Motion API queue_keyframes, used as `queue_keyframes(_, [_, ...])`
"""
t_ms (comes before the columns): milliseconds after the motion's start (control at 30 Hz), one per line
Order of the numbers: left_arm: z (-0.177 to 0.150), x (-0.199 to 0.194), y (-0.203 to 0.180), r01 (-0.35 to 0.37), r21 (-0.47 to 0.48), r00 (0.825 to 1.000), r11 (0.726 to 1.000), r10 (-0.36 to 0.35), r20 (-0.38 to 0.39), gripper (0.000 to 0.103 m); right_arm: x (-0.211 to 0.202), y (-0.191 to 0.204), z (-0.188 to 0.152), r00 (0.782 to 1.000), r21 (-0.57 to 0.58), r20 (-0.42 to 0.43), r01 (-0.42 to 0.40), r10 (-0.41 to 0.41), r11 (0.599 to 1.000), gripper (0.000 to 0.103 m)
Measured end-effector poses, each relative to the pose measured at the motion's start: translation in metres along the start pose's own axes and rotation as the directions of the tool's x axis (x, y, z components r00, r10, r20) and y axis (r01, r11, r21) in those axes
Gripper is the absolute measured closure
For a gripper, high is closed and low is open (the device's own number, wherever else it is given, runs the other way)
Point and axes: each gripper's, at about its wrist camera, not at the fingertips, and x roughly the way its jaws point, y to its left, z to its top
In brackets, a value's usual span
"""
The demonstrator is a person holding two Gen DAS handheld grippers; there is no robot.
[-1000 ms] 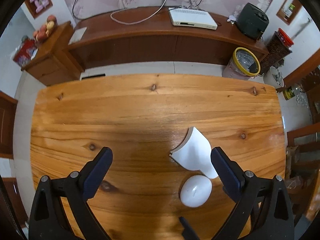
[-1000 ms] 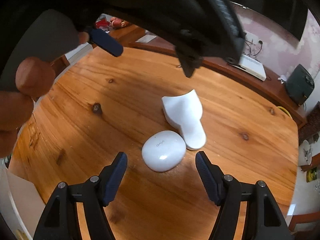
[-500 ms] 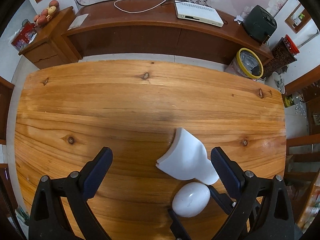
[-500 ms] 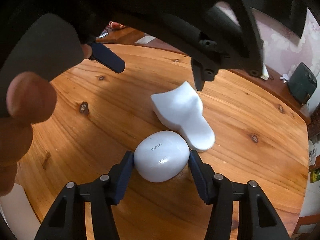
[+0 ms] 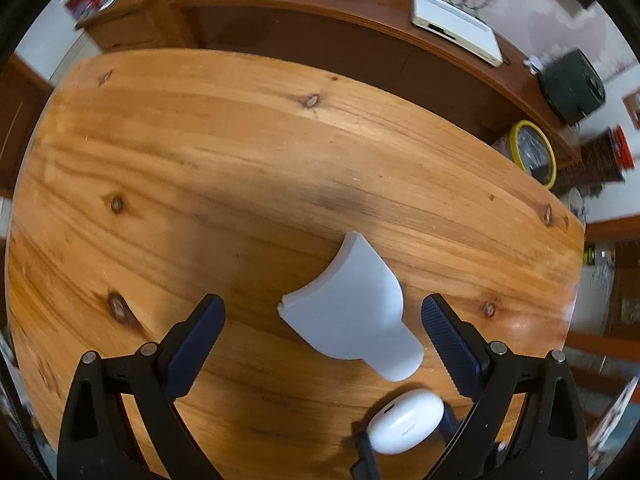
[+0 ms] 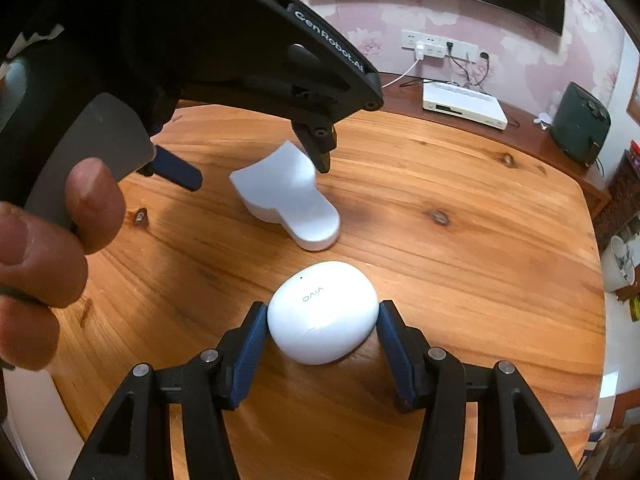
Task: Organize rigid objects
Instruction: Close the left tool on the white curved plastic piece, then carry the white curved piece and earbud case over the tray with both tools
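Observation:
A white earbud case [image 6: 323, 312] marked "vivo" sits between the pads of my right gripper [image 6: 322, 330], which is shut on it, just above the wooden table [image 6: 460, 264]. The case also shows in the left wrist view [image 5: 404, 420]. A white fan-shaped plastic piece [image 5: 352, 308] lies flat on the table; it also shows in the right wrist view [image 6: 288, 196]. My left gripper [image 5: 322, 340] is open, its fingers on either side of the white piece, above it.
A dark wood sideboard [image 5: 320, 28] runs behind the table with a white box [image 5: 456, 32], cables and a dark speaker [image 5: 572, 84]. A yellow-rimmed bin [image 5: 534, 152] stands on the floor at the right. The table's right edge [image 6: 596, 280] is near.
My right gripper closed on the earbud case and drew it back from the white piece. My left gripper moved down and closer over the white piece, staying open.

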Motion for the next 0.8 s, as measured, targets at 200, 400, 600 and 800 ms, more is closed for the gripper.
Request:
queue_keyframes(200, [-0.004, 0.010, 0.004, -0.034, -0.110, 0.999, 0.993, 0.033, -0.010, 0.019, -0.006, 0.006, -0.009, 1.000, 0.027, 0.012, -0.002, 0.002, 1.000, 0.047])
queue_keyframes(400, [-0.007, 0.003, 0.007, -0.034, -0.104, 0.998, 0.994, 0.039, 0.046, 0.036, -0.012, 0.001, -0.012, 0.999, 0.056, 0.032, -0.017, 0.015, 0.998, 0.047])
queue_keyframes(600, [-0.009, -0.001, 0.012, 0.035, -0.025, 0.997, 0.999, -0.034, 0.068, 0.039, -0.015, -0.008, -0.012, 0.999, 0.070, 0.046, -0.023, 0.020, 0.997, 0.047])
queue_keyframes(800, [-0.012, -0.004, 0.031, 0.073, 0.015, 0.996, 0.997, -0.074, 0.054, 0.040, -0.020, -0.009, -0.014, 0.998, 0.065, 0.050, -0.027, 0.024, 0.998, 0.047])
